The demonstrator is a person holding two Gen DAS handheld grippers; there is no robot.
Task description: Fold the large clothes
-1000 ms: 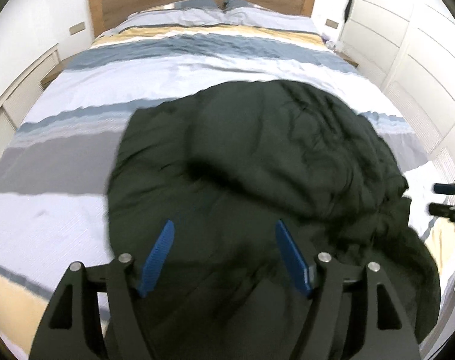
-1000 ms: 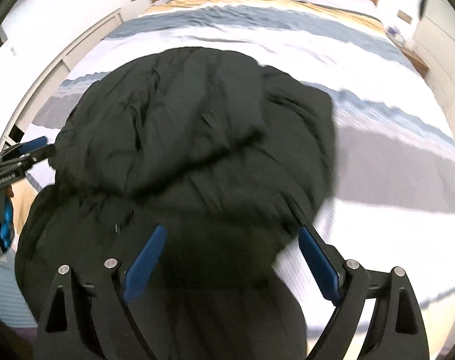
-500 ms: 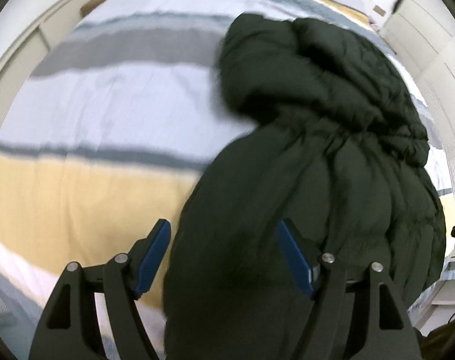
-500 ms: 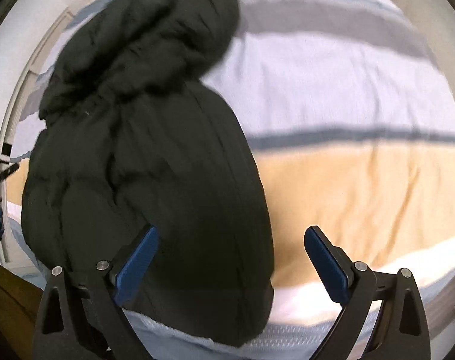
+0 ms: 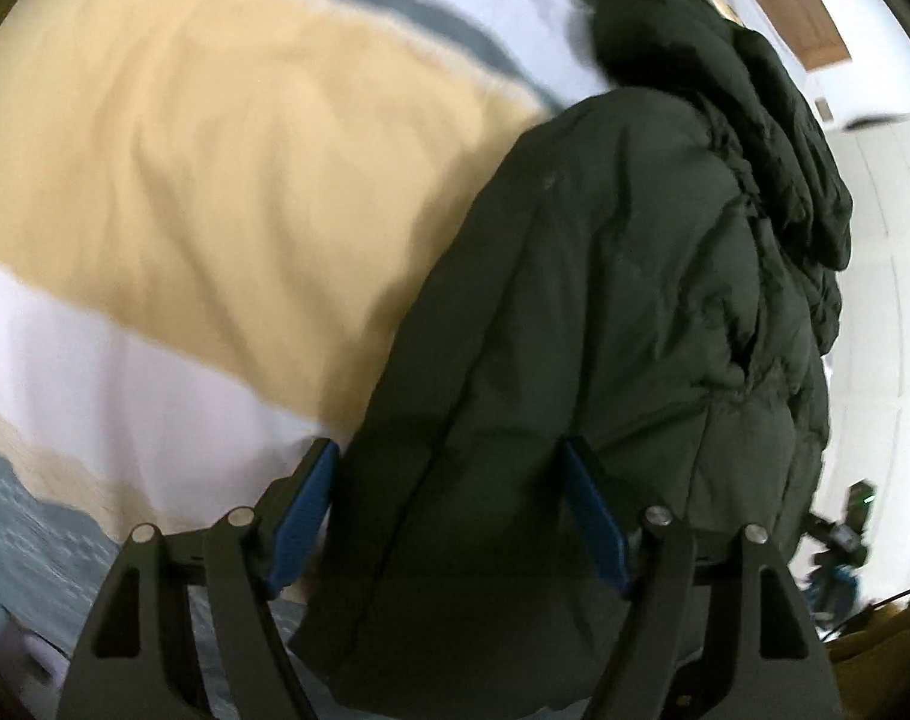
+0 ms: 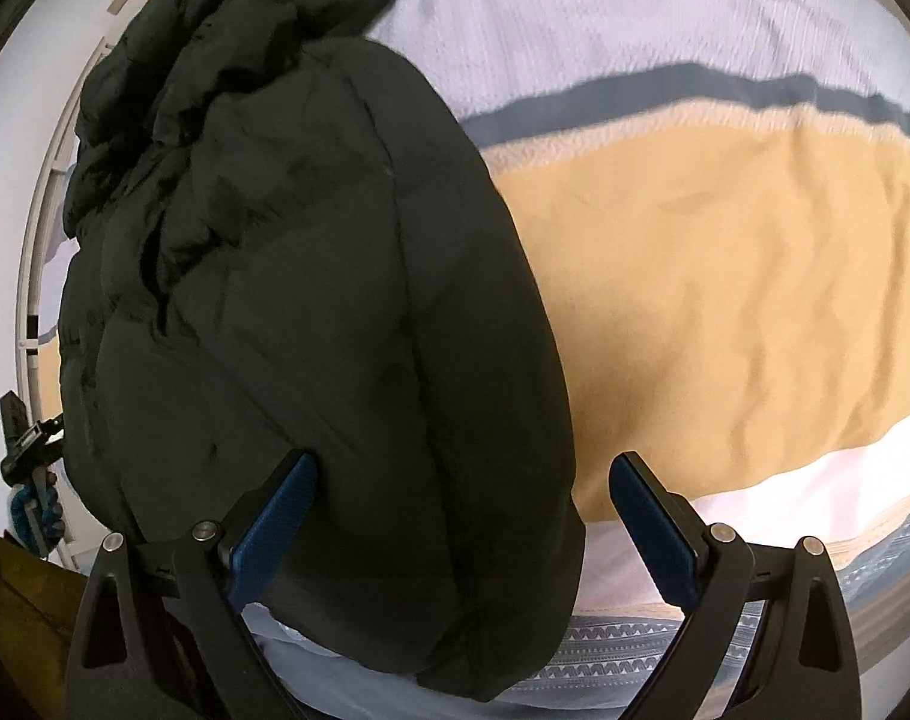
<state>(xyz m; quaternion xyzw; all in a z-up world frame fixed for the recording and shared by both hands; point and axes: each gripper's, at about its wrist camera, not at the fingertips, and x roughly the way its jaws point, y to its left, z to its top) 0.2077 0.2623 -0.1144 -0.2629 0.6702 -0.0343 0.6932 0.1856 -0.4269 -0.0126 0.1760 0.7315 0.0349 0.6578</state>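
Note:
A large dark green puffer jacket lies lengthwise on the striped bed, its hem near me and its hood far off. My left gripper is open, its blue-padded fingers spread over the hem's left part without pinching it. In the right wrist view the same jacket fills the left half. My right gripper is open, straddling the hem's right corner. The other gripper shows at the far left edge there.
The bed cover has yellow, white and grey-blue stripes; its foot edge with a patterned band lies just below the hem. White wardrobe doors stand on the right. The right gripper shows low at the right.
Both grippers have drawn back and down toward the foot of the bed, from over the jacket's middle to its hem. The jacket now looks stretched out lengthwise. Both stay open.

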